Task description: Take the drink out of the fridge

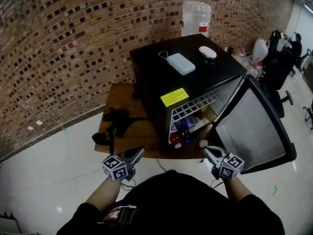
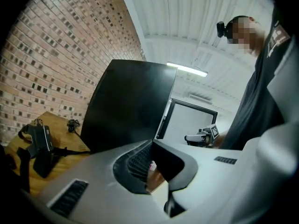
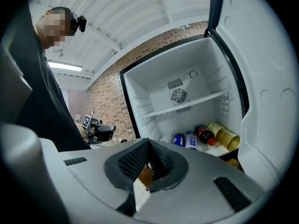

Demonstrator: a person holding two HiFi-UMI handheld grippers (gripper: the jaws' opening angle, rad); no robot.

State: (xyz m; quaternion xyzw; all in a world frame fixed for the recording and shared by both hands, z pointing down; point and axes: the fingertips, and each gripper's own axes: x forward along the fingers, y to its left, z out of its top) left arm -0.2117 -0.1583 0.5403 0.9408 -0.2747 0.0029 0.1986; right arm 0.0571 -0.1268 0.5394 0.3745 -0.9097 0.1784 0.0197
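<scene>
A black mini fridge [image 1: 161,77] stands on a wooden table [image 1: 139,133] with its door [image 1: 254,126] swung open to the right. On its bottom shelf lie several drinks: two blue cans [image 3: 184,139], a dark bottle with a red cap [image 3: 204,135] and a yellow bottle [image 3: 225,137]. In the head view they show as small red and blue shapes [image 1: 180,133]. My left gripper [image 1: 139,152] and right gripper [image 1: 206,151] hover in front of the table's near edge, both shut and empty. The left gripper [image 2: 152,147] faces the fridge's dark side; the right gripper [image 3: 148,158] faces the open interior.
On top of the fridge lie a pale power bank [image 1: 181,63] and a white oval device [image 1: 207,52]. A big water jug [image 1: 196,17] stands behind it. Black straps and gear [image 1: 115,124] lie on the table's left. Office chairs [image 1: 276,58] stand at the far right. A brick wall runs behind.
</scene>
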